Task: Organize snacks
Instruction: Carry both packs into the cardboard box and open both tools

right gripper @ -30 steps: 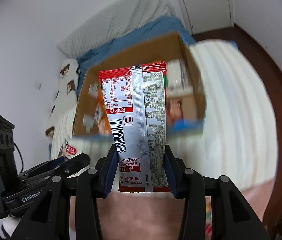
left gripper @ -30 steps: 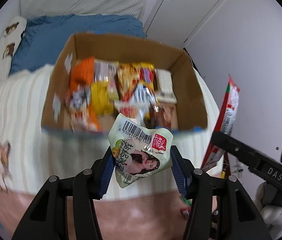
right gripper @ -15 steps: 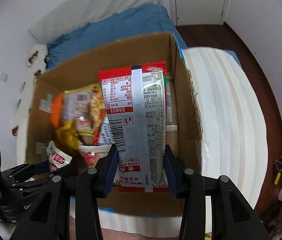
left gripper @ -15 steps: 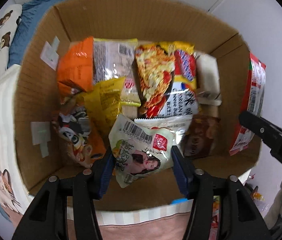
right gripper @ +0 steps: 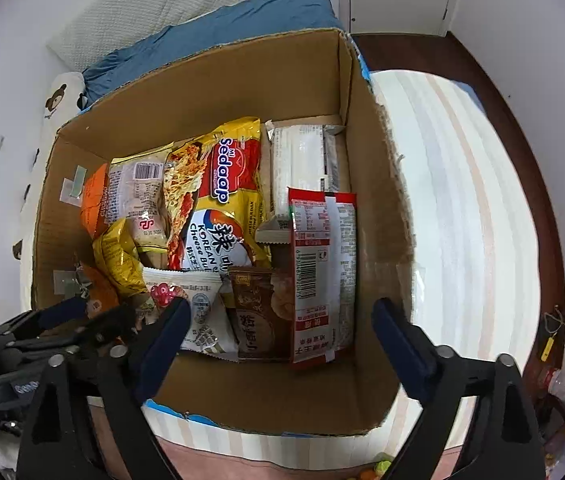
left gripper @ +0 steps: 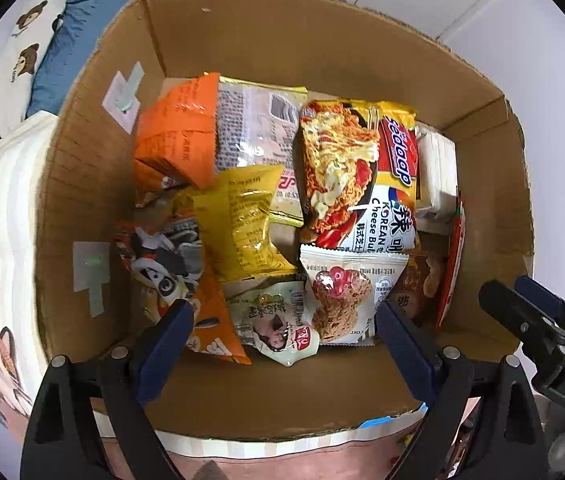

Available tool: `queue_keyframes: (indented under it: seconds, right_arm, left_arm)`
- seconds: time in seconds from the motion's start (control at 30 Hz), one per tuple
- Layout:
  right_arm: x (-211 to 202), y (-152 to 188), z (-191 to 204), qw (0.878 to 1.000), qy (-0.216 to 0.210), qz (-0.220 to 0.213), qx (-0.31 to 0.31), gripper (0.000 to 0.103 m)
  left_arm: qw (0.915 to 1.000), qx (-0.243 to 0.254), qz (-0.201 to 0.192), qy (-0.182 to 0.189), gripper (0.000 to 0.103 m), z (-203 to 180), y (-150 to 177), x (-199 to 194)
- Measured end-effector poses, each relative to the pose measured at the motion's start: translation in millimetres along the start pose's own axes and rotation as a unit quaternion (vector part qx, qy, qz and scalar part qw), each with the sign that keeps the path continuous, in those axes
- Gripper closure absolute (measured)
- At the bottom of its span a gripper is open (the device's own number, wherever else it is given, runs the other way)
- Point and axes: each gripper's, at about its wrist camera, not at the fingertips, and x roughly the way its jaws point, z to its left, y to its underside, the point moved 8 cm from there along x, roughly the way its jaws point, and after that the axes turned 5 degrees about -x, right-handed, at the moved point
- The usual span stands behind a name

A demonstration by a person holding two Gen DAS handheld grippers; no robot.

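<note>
left claw [left gripper: 284, 334]: opening wide, nothing gripped, pale pouch [left gripper: 272, 322] loose between jaws in box [left gripper: 322, 52] | right claw [right gripper: 280, 330]: opening wide, red packet [right gripper: 320, 272] just ahead, released | progress: box well filled; remaining snacks unseen

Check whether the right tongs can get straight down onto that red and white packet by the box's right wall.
Probably yes. The right tongs are opening above the red and white packet, which lies on top with nothing over it. The cardboard box wall beside it may crowd one finger.
</note>
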Motion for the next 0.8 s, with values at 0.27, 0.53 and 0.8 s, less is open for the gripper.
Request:
queue_keyframes:
  seconds: [0.27, 0.53, 0.8]
  right_arm:
    - [-26, 6, -4, 1.0, 0.007, -0.026, -0.006, 0.004]
    - [-65, 24, -1, 0.996, 0.026, -0.077, -0.019, 0.002]
    - [-110, 60, 1, 0.992, 0.029, -0.125, -0.019, 0.002]
  left_arm:
    - [0.9976, 0.008, -0.064, -0.028, 0.009, 0, -5, -44]
    - [0.988, 0.02, -0.146, -0.047, 0.009, -2, 14, -93]
    - [0.9772, 0.041, -0.199, -0.062, 0.009, -2, 51, -132]
